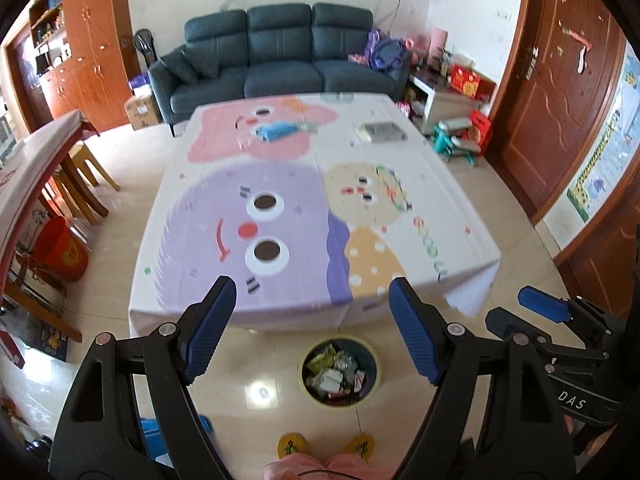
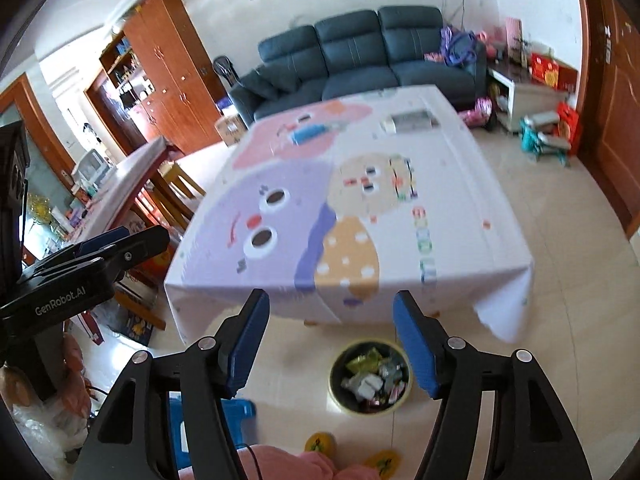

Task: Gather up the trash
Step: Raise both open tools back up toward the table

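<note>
The trash bin (image 1: 339, 372) sits on the floor at 6 o'clock from the table (image 1: 460, 216), just past its near edge, and is already full of wrappers (image 1: 334, 376). Far away at 12 o'clock, a clear bottle with a blue label (image 1: 276, 131) and a gray box (image 1: 380, 131) lie on the table; these may be left to collect. The left gripper (image 1: 312, 316) and the right gripper (image 2: 331, 332) are both spread wide and hold nothing. One gripper body reads "GenRobot.AI", the other "DAS".
</note>
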